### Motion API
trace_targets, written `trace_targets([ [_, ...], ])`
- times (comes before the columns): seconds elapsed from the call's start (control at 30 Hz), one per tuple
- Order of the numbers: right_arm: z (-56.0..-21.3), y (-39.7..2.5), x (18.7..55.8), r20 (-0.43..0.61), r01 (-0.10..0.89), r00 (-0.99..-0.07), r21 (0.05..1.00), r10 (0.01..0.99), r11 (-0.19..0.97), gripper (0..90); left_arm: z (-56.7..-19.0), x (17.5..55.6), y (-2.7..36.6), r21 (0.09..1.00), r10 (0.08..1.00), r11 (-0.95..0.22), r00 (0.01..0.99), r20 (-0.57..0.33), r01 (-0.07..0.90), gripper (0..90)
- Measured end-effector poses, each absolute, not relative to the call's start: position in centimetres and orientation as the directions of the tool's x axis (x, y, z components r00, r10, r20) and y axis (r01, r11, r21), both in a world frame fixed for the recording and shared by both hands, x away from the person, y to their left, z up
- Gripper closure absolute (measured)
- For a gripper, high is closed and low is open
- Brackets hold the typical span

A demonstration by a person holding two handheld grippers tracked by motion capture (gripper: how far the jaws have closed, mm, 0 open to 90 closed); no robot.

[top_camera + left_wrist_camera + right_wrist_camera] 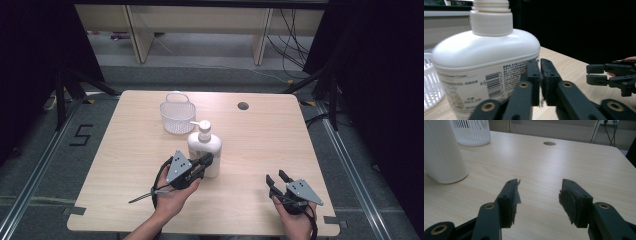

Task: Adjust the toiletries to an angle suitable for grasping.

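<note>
A white lattice-walled basket (177,116) is standing toward the desk's (260,145) far edge, left of centre. Just in front of it, a smooth white plastic pump bottle (204,150) with a printed barcode label is standing upright mid-desk. The left gripper (206,161) is resting against the bottle's near side, its jaws pressed together on nothing. Near the front right corner, the right gripper (277,178) is hovering with jaws spread apart, padded faces frayed.

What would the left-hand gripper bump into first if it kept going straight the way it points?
Most likely the white pump bottle. The left gripper, its jaws closed, sits right at the bottle's lower body, and the left gripper view shows the label just beyond its tips. Whether they already touch is unclear.
</note>
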State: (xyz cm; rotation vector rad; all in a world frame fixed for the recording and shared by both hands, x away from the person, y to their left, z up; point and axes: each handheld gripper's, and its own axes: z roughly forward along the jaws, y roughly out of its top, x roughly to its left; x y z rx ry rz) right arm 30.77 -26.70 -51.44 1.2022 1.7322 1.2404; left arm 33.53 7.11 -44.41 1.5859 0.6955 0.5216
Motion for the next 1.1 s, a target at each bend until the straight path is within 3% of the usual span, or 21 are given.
trace_targets([
  [0.23, -51.5, -26.9, 30.8, 0.001, 0.293, -0.346, 0.95, 0.938, 0.107, 46.7, -43.9, 31.8, 9.1, 0.987, 0.695, -0.06, 0.716, -0.067, 0.15, 56.2],
  [0.43, -51.4, -26.9, 30.5, 0.015, 0.295, -0.343, 0.951, 0.939, 0.092, 45.4, -43.9, 30.7, 11.4, 0.986, 0.7, -0.033, 0.708, -0.096, 0.166, 52.6],
  [0.77, -51.5, -27.0, 30.4, 0.014, 0.275, -0.358, 0.957, 0.934, 0.091, 44.4, -44.4, 30.1, 13.0, 0.992, 0.727, -0.084, 0.686, -0.001, 0.091, 38.3],
  [1.1, -51.4, -27.1, 30.5, -0.003, 0.292, -0.351, 0.95, 0.936, 0.113, 44.4, -45.2, 30.0, 14.6, 0.992, 0.759, -0.074, 0.651, -0.011, 0.102, 37.9],
])
